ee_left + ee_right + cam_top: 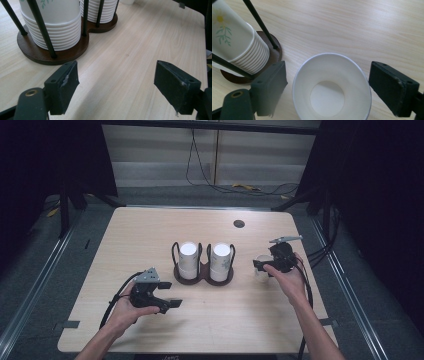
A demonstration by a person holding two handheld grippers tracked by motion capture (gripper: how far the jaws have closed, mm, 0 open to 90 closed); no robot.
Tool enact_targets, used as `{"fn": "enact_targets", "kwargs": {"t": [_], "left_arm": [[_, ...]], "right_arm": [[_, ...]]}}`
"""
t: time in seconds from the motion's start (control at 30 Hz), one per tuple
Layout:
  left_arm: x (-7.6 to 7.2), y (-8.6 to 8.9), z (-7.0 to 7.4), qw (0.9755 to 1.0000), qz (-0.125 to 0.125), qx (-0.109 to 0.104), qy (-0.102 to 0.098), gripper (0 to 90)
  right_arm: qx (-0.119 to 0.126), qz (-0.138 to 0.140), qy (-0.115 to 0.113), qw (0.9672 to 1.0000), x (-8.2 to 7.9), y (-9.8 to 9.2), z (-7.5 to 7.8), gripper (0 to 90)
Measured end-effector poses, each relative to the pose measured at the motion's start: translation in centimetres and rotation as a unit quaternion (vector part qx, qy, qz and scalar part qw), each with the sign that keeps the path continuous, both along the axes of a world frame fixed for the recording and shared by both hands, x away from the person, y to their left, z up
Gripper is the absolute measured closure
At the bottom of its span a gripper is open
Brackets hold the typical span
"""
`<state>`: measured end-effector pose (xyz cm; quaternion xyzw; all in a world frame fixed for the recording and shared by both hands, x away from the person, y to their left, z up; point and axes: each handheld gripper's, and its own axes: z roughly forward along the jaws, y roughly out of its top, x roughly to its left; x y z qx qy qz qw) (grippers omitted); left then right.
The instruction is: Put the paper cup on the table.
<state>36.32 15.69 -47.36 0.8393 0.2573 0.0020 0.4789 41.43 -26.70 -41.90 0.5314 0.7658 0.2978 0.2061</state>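
R claw [327, 85] stood released round paper cup [332, 87] on bench [150, 235]; L claw [115, 85] released, empty. Next: lift R clear.

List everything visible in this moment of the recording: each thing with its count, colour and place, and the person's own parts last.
Table: one, light wood, under everything.
Cup holder: one, dark brown base with black wire posts, table centre.
Cup stacks: two, white, upside down, one in each side of the holder.
Loose cup: one, white, upright and empty, on the table right of the holder, between the right gripper's jaws, pads off it.
Hole: one, dark, far table edge.
Cables: several, dark, on the floor beyond.
Left gripper: black, open, near left.
Right gripper: black, open, around the loose cup.
Hands: two.
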Motion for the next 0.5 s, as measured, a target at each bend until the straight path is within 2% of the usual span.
{"fn": "enact_targets", "kwargs": {"t": [0.13,0.33,0.5], "left_arm": [[-0.1,0.1,-0.1,1.0000,0.000,-0.003,0.003,20.5],[-0.1,0.3,-0.2,1.0000,0.004,-0.004,0.008,20.7],[-0.1,0.3,-0.2,0.9999,0.008,0.000,0.012,21.0]], "right_arm": [[0.016,0.004,-0.013,0.9998,-0.5,-0.1,0.7,15.0],[0.021,0.006,-0.044,0.9988,-1.9,0.0,2.1,15.9],[0.025,0.010,-0.059,0.9979,-3.5,-0.2,2.8,17.4]]}}
